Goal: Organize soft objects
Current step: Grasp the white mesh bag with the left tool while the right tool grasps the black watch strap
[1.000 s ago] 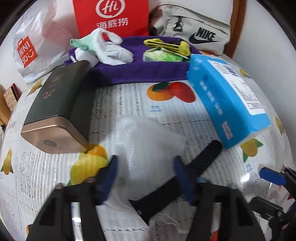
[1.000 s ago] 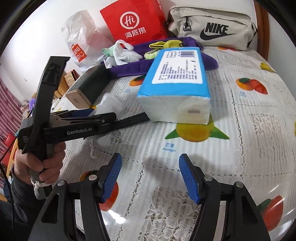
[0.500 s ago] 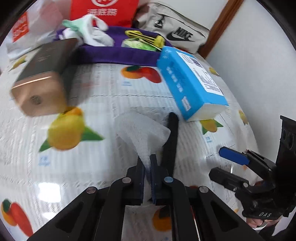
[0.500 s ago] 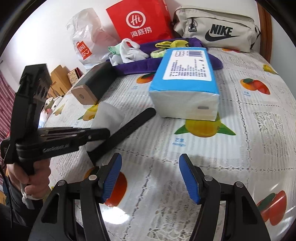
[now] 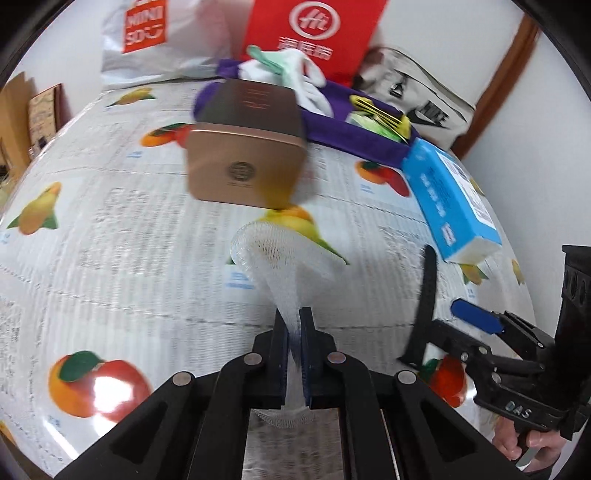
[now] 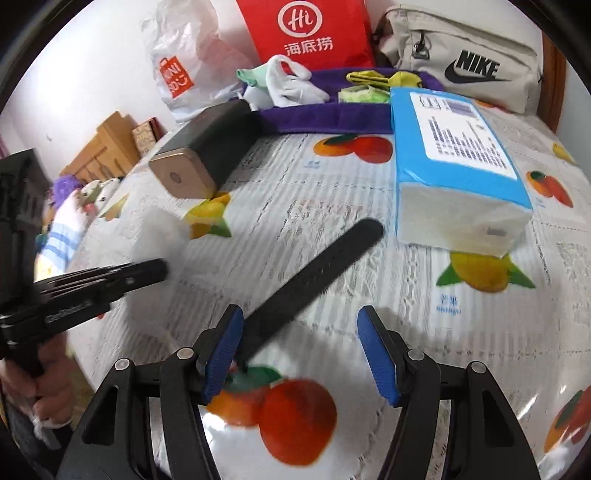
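Note:
My left gripper (image 5: pixel 293 332) is shut on a white mesh foam net (image 5: pixel 273 254) and holds it above the fruit-print tablecloth; the net shows blurred at the left of the right wrist view (image 6: pixel 159 232). My right gripper (image 6: pixel 299 354) is open and empty, low over the table, with a black strap (image 6: pixel 314 280) lying just ahead of its left finger. The strap also shows in the left wrist view (image 5: pixel 424 299). A purple fabric tray (image 6: pixel 332 114) at the back holds white socks (image 6: pixel 291 83) and yellow-green items (image 6: pixel 369 86).
A dark box with a copper end (image 5: pixel 247 147) lies in front of the tray. A blue tissue pack (image 6: pixel 450 158) lies at the right. A red bag (image 6: pixel 306 29), a white Miniso bag (image 6: pixel 184 70) and a beige Nike pouch (image 6: pixel 465 62) stand against the wall.
My left gripper shut on the mesh net, lifted it and swung left toward the dark box. My right gripper moved forward to the black strap, still open.

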Motion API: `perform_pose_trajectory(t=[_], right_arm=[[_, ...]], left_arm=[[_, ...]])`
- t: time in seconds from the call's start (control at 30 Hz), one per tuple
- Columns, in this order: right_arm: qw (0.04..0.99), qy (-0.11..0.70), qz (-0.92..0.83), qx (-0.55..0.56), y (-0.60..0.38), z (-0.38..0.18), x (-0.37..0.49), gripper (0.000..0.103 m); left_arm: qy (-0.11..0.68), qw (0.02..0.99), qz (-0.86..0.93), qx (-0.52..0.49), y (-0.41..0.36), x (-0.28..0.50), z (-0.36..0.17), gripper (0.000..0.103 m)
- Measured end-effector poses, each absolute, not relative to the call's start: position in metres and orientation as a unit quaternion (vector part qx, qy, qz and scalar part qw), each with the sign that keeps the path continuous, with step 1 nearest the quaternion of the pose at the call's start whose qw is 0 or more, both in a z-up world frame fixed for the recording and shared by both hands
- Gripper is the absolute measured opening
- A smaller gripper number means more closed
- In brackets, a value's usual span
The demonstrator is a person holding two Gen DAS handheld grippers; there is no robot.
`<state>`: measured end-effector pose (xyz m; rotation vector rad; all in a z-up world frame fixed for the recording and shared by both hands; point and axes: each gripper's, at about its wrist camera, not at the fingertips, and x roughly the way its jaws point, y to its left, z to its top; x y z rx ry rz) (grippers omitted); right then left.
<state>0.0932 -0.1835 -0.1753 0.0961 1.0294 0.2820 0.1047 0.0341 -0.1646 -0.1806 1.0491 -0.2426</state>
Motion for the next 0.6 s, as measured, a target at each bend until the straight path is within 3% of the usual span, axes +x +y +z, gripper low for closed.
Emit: perform_pose_trajectory(t=[0.33, 0.6], right_arm=[[0.878, 0.470, 0.085, -0.038, -0.149, -0.182, 0.103, 0.065], [0.866, 0.496, 0.062, -0.033, -0.187, -0.179, 0.087, 0.065]], left_arm=[[0.501, 0.850, -0.117, -0.117, 0.048, 0.111, -0.172, 0.006], [0.499, 0.850, -0.122, -0.117, 0.046, 0.110, -0.171, 0.006]])
